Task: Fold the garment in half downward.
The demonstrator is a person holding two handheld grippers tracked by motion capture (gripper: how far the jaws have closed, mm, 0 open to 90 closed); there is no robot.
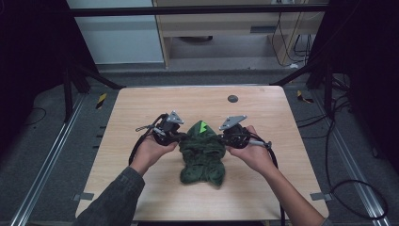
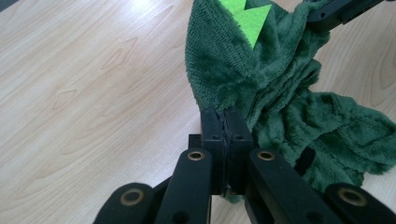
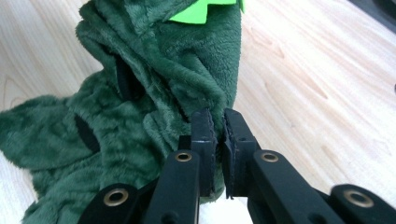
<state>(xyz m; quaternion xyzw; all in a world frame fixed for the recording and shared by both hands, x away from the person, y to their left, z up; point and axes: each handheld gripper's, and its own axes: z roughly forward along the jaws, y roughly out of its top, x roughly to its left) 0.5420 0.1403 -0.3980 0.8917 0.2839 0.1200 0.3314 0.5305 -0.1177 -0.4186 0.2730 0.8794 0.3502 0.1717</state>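
Green fleece garment [image 1: 202, 153] lying bunched on wooden table [image 1: 141, 108], left gripper [image 1: 175, 136] and right gripper [image 1: 227, 137] each pinching an edge, jaws clamped tight on fabric

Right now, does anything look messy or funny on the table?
Yes: the green fleece garment is bunched up in a crumpled heap, not spread flat, in the middle of the table. The left gripper and right gripper each pinch an edge of it. Nothing looks torn or spilled.
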